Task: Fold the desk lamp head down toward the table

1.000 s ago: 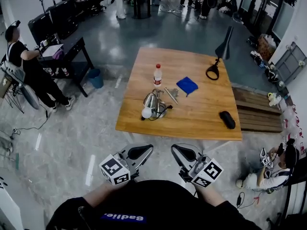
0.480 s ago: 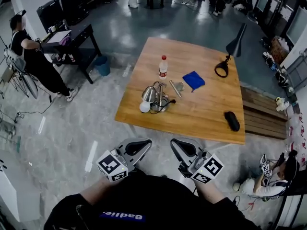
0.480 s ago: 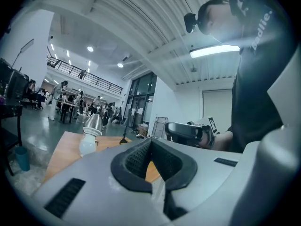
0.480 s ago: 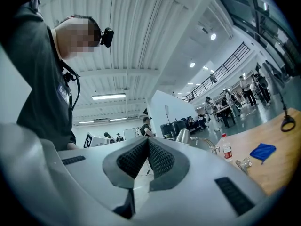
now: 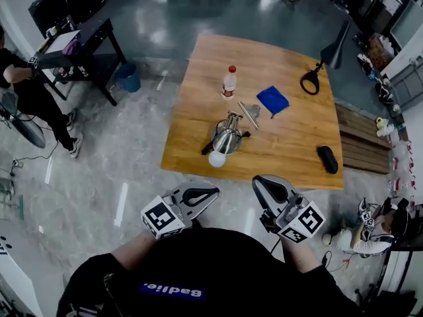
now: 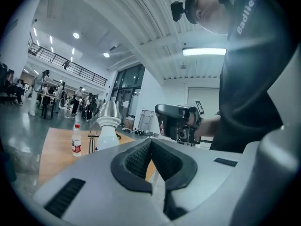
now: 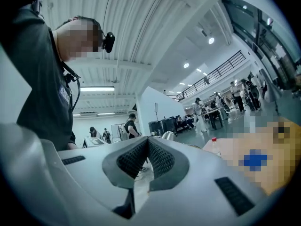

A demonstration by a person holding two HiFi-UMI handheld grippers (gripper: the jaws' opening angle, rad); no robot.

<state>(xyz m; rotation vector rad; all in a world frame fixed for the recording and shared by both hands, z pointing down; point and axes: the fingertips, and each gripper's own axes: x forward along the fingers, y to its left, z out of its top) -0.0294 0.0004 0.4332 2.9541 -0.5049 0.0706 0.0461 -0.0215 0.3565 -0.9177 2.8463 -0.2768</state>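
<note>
Both grippers are held level in front of the person's body, just off the near edge of the wooden table [image 5: 192, 121], pointing toward it and touching nothing. The left gripper [image 5: 213, 191] has its jaws closed with nothing between them; its own view shows the ribbed pads of the left gripper [image 6: 151, 147] meeting at the tip. The right gripper [image 5: 258, 179] is closed and empty as well, its pads pressed together in the right gripper view [image 7: 148, 148]. From the left gripper view, the right gripper [image 6: 176, 121] appears alongside in the person's hand.

The silver desk lamp [image 5: 227, 139] stands on the table close to its near edge, toward the left half. Its white bulb [image 5: 217, 158] shows at the mouth of the shade on the side facing that edge. In the left gripper view the silver desk lamp [image 6: 107, 114] rises above the tabletop with the bulb below the shade.

Farther in on the table stands a water bottle [image 5: 229, 82] with a red cap. A blue cloth [image 5: 273, 100] lies near the table's middle, with metal strips [image 5: 248, 114] beside it. A black lamp [image 5: 332, 50] stands at the far right corner, and a black case [image 5: 327, 158] lies near the right edge.
</note>
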